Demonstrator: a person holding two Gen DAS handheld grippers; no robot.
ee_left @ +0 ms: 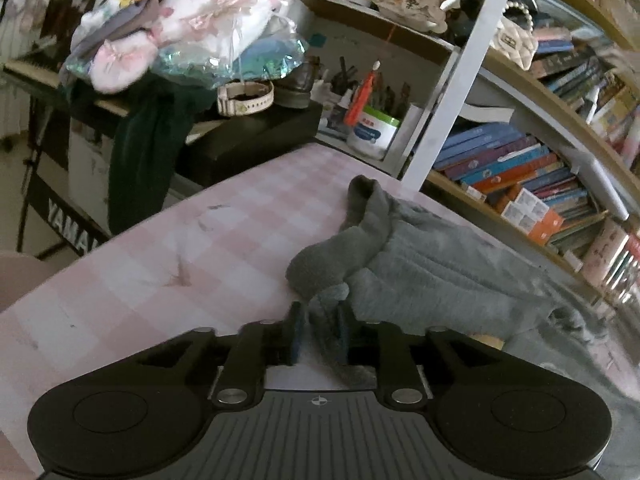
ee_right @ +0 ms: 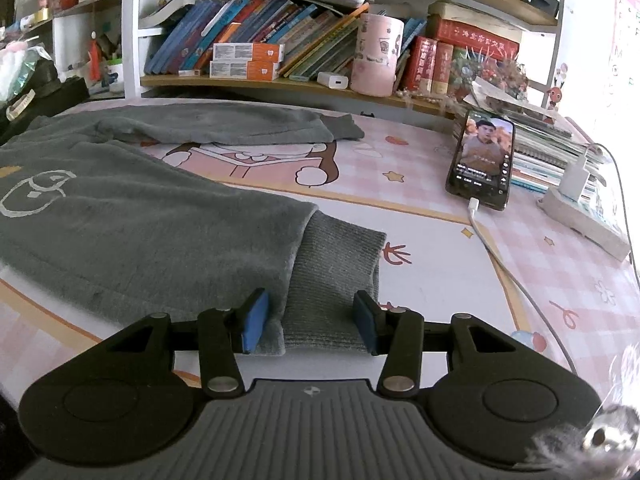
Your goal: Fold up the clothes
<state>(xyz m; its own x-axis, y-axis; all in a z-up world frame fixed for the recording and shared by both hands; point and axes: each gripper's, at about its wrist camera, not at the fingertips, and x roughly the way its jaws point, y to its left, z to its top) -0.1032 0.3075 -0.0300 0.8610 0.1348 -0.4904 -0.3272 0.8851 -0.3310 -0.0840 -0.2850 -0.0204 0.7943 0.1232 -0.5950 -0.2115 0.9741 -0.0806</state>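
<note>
The soft grey fleece sweatshirt (ee_right: 120, 216) lies spread out on the surface with the pink checked cartoon cover (ee_right: 440, 240), and the folding looks like it has only just begun. One long sleeve (ee_right: 224, 128) lies flat across the far side near the wooden bookshelf full of coloured books (ee_right: 280, 40), and the other sleeve ends in a ribbed grey cuff (ee_right: 336, 272) close to the right gripper (ee_right: 310, 322). That cuff sits between its blue pads (ee_right: 256, 320), but the jaws stand apart with a gap beside the cloth, so they are let go and not squeezing it. In the left wrist view, a bunched corner of the same sweatshirt (ee_left: 440, 272) goes down between the jaws of the left gripper (ee_left: 320, 336). Those jaws are close together with cloth inside, but I cannot tell if they pinch it or have let it slip. No neat fold can be seen yet, so the sleeves and the body are still to be folded, I think. The near edge of the sweatshirt is cut off behind both grippers, and its bottom hem cannot be seen. A black phone with a lit screen (ee_right: 482, 160) leans on a pile of books at the right, well apart from the cloth.
</note>
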